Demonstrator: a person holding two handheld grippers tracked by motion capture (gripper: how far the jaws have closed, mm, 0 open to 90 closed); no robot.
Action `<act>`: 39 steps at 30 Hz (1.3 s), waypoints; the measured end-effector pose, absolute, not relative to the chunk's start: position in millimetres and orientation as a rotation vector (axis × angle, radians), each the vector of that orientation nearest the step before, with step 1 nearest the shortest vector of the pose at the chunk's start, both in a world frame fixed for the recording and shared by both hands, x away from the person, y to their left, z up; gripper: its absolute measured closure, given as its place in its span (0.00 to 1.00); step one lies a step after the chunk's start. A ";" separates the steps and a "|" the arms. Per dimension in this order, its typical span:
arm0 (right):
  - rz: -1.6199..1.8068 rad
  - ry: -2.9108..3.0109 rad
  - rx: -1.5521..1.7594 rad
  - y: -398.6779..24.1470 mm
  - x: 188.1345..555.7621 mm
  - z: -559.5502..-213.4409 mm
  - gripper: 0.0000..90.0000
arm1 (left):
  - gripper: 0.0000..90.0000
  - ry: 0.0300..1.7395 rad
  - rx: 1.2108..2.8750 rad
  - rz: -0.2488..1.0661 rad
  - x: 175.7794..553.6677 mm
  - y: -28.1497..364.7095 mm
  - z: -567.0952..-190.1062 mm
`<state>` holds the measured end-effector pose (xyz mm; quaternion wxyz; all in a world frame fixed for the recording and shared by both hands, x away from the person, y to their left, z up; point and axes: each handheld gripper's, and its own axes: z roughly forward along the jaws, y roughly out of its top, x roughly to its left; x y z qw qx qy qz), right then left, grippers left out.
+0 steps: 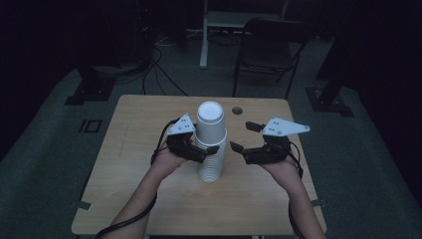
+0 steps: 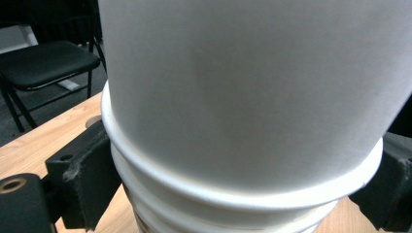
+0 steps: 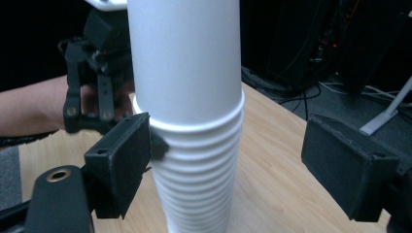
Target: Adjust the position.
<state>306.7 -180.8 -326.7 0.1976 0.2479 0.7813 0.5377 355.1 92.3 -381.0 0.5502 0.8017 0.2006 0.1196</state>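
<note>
up close, left gripper (image 1: 211,149) fingers (image 2: 82,179) clamp the cup stack (image 1: 211,144).

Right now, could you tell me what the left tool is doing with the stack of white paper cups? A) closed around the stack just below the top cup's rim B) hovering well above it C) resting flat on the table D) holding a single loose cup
A: the left tool has its jaws pressed on either side of the stack of white paper cups, just under the top cup's rim.
</note>
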 end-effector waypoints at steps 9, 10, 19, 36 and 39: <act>1.514 2.200 0.645 -167.2 310.1 -317.2 0.20 | 0.07 0.474 1.903 0.281 355.0 92.2 -380.4; 1.515 2.207 0.634 -164.3 311.6 -315.1 0.20 | 0.07 0.475 1.903 0.282 355.1 92.1 -380.4; 1.512 2.244 0.575 -149.8 320.8 -308.5 0.20 | 0.07 0.473 1.904 0.280 355.4 92.0 -380.3; 1.604 2.305 0.466 -134.9 338.4 -299.3 0.15 | 0.07 0.473 1.903 0.277 356.1 91.3 -380.4; 1.614 2.309 0.452 -133.8 340.3 -298.7 0.14 | 0.07 0.474 1.903 0.277 356.1 91.3 -380.4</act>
